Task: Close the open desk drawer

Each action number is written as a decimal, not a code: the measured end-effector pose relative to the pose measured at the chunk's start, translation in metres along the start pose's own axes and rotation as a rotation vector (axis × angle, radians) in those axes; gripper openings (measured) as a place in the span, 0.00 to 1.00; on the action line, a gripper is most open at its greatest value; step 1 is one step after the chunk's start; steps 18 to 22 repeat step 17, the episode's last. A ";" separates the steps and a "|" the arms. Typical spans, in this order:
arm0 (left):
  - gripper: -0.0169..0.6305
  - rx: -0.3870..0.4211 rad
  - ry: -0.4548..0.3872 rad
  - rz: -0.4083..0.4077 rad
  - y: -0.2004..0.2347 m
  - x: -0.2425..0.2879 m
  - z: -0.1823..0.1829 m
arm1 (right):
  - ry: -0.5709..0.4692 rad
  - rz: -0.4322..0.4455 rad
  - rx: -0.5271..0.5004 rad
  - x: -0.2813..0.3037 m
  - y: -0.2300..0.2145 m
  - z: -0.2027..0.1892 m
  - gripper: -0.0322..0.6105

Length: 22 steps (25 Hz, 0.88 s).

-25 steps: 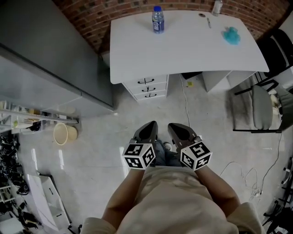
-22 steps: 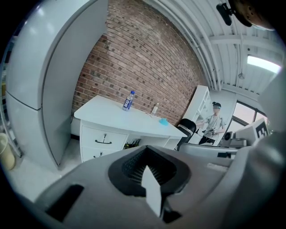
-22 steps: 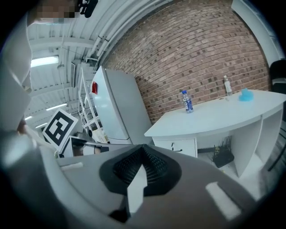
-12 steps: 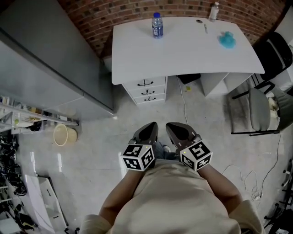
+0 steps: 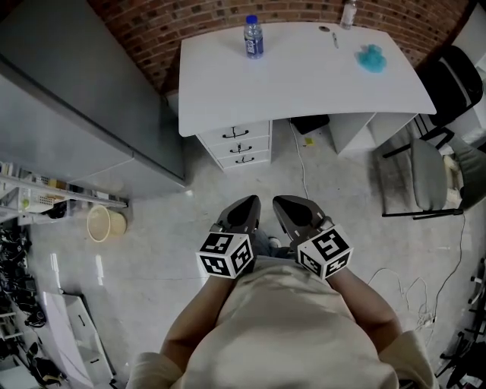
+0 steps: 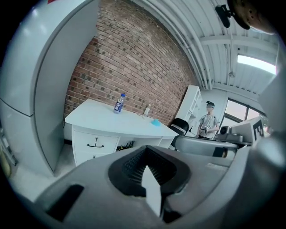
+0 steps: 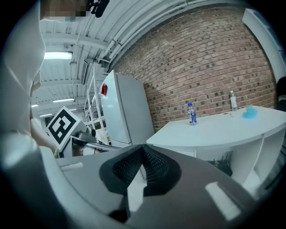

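Left gripper (image 5: 244, 208) and right gripper (image 5: 289, 207) both pressed together, empty — desk (image 5: 304, 76) carries two bottles (image 5: 253, 36), three drawers (image 5: 239, 144).

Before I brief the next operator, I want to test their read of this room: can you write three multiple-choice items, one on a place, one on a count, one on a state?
1. Where does the blue-labelled bottle stand?
A. in a sink
B. on the white desk, near the brick wall
C. on a windowsill

2. How many handled drawer fronts does the drawer unit show?
A. one
B. three
C. five

3. How do the jaws of the left gripper and the right gripper stand?
A. both shut, nothing between them
B. both wide open
C. each shut on a cup

Answers:
1 B: it stands upright on the desk top, by the wall edge.
2 B: three dark handles are stacked there.
3 A: each gripper view shows its pads together and empty.
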<state>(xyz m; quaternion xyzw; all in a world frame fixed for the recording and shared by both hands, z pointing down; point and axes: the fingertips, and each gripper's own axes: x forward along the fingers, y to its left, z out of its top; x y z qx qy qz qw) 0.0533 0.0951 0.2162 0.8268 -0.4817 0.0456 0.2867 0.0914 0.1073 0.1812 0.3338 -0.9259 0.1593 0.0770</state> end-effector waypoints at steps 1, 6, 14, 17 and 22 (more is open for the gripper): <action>0.02 0.003 0.003 -0.005 0.000 0.002 0.000 | -0.003 -0.002 0.001 0.001 -0.001 0.001 0.05; 0.02 0.007 0.008 -0.018 -0.003 0.007 0.002 | -0.009 -0.013 0.000 0.000 -0.006 0.002 0.05; 0.02 -0.001 0.010 -0.023 -0.001 0.012 0.003 | -0.002 -0.013 0.000 0.006 -0.012 0.001 0.05; 0.02 -0.007 0.010 -0.022 0.001 0.014 0.002 | 0.000 -0.010 -0.003 0.009 -0.013 -0.001 0.05; 0.02 -0.007 0.010 -0.022 0.001 0.014 0.002 | 0.000 -0.010 -0.003 0.009 -0.013 -0.001 0.05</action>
